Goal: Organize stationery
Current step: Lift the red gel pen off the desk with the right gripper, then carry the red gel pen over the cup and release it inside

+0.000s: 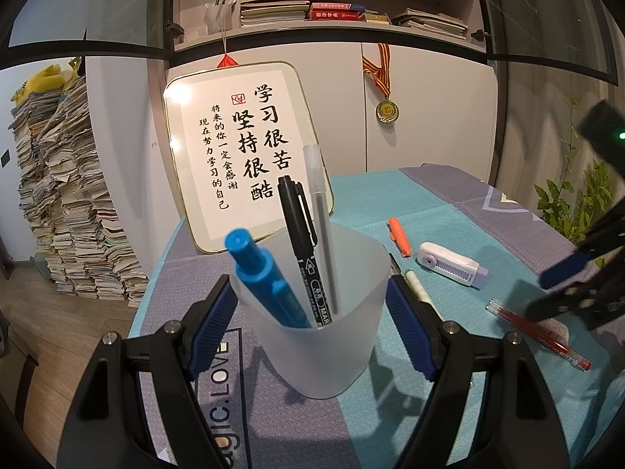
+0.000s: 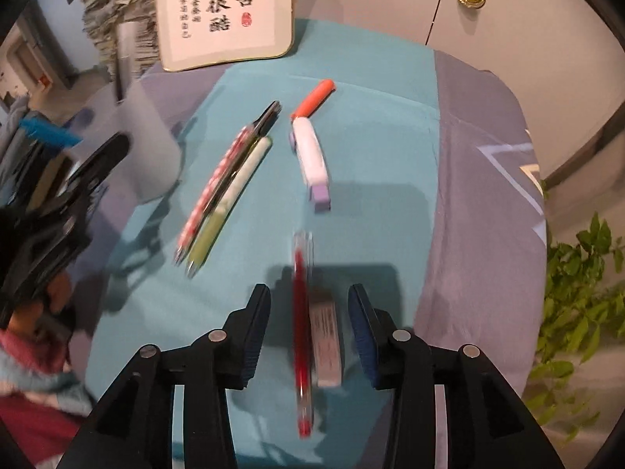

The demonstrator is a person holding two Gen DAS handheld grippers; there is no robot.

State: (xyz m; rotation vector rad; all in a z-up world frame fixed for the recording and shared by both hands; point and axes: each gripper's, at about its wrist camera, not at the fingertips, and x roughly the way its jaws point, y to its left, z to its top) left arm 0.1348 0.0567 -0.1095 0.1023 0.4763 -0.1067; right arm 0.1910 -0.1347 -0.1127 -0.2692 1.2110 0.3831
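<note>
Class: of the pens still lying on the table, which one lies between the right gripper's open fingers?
The red pen, beside an eraser. The pink pen and green pen lie farther off, near the cup.

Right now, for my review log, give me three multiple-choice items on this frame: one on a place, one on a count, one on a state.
1. Where does the red pen lie?
A. inside the cup
B. on the cloth between the right gripper's open fingers
C. on the shelf

2. How many pens stand in the frosted cup?
A. one
B. three
C. five

3. What is the left gripper doing?
A. closed on the cup's sides
B. hanging open over bare cloth
C. clamping a medal

Answers: 1 B, the right gripper straddles the pen, pads apart. 2 B, a blue marker, a black marker and a clear pen stand in it. 3 A, both blue pads press the cup's walls.
</note>
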